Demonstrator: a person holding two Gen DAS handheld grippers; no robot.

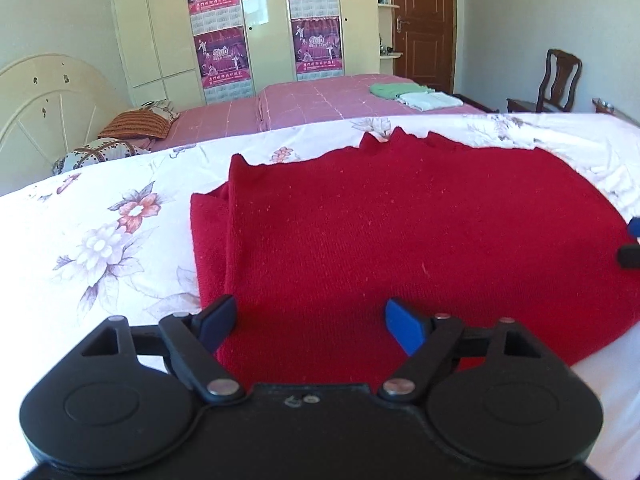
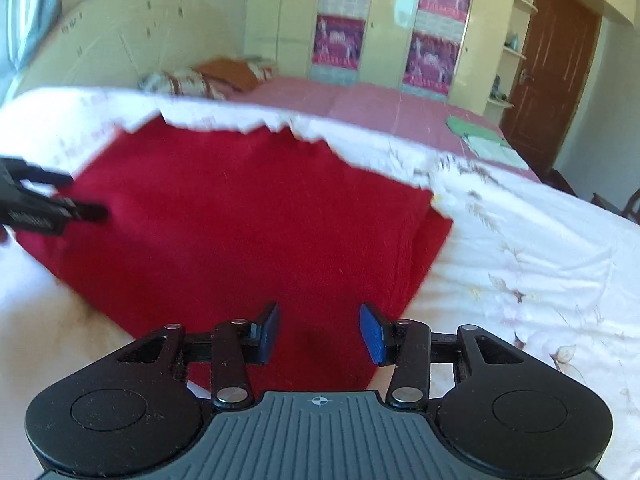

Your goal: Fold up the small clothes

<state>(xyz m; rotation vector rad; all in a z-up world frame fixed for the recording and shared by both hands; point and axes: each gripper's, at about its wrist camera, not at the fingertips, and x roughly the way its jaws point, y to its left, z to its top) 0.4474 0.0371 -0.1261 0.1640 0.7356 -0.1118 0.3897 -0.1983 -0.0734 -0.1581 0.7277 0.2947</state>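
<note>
A red knit garment [image 1: 400,232] lies flat on the white floral sheet [image 1: 100,240], with a folded layer along its left side and a jagged far edge. My left gripper [image 1: 309,308] hovers over its near left part, open, with only cloth showing below the gap between the blue pads. In the right wrist view the same garment [image 2: 240,220] fills the middle. My right gripper [image 2: 320,312] stands open above its near right corner, with nothing between the pads. The left gripper [image 2: 80,210] enters at the left edge of that view. The right gripper's fingertips [image 1: 632,254] show at the right edge of the left wrist view.
Behind the floral sheet is a bed with a pink cover [image 1: 320,100] carrying a folded green piece [image 1: 394,90] and a white one [image 1: 430,101]. Pillows [image 1: 136,126] lie by the headboard. A wardrobe with posters [image 1: 224,28], a wooden door [image 1: 424,24] and a chair [image 1: 560,80] stand behind.
</note>
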